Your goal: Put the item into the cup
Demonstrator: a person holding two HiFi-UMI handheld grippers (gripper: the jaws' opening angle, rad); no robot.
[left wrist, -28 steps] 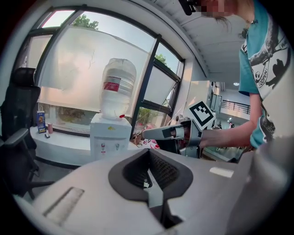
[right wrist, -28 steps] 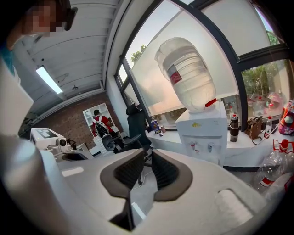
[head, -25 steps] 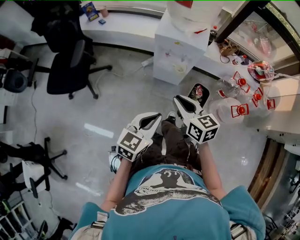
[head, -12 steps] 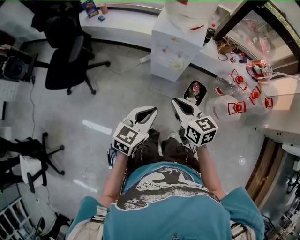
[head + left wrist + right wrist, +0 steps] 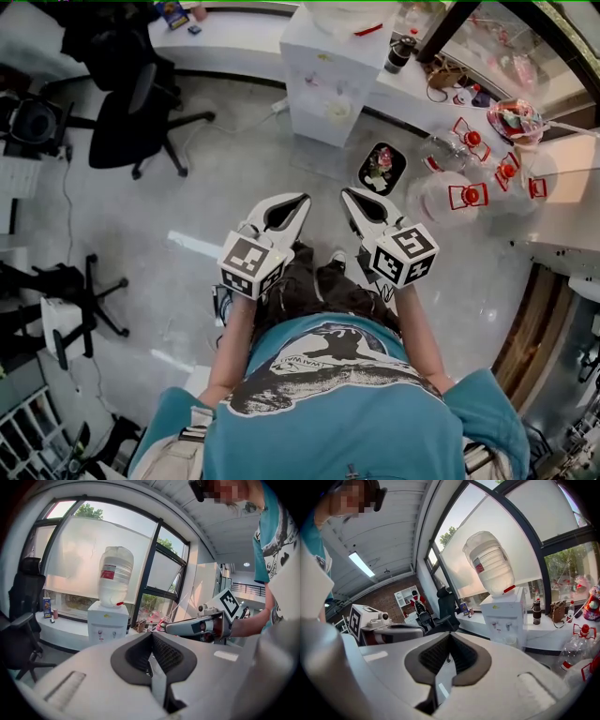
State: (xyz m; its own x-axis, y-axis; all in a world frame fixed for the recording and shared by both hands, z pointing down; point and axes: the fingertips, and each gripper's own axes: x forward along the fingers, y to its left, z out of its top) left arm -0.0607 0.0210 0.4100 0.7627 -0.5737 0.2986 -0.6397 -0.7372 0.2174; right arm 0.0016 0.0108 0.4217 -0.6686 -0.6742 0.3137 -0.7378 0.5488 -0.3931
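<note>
Both grippers are held out in front of the person's body, above the floor, and hold nothing. My left gripper point(image 5: 302, 199) point(image 5: 151, 637) has its jaws together. My right gripper point(image 5: 347, 194) point(image 5: 449, 637) has just been closing and now has its jaws together with nothing between them. A table point(image 5: 574, 202) at the right carries clear jars with red latches point(image 5: 450, 197) and a bowl of small coloured items point(image 5: 514, 120). A dark cup-like vessel point(image 5: 400, 52) point(image 5: 536, 607) stands on the window counter. All of these are well beyond both grippers.
A white water dispenser point(image 5: 328, 70) point(image 5: 108, 620) point(image 5: 502, 616) stands ahead against the window counter. A black bin point(image 5: 380, 167) sits on the floor between it and the table. Black office chairs point(image 5: 131, 112) stand to the left, and another chair base point(image 5: 80, 314) nearer by.
The person has stepped forward. Both grippers have moved ahead with them, and the dispenser, bin and table now lie nearer to the grippers in the head view.
</note>
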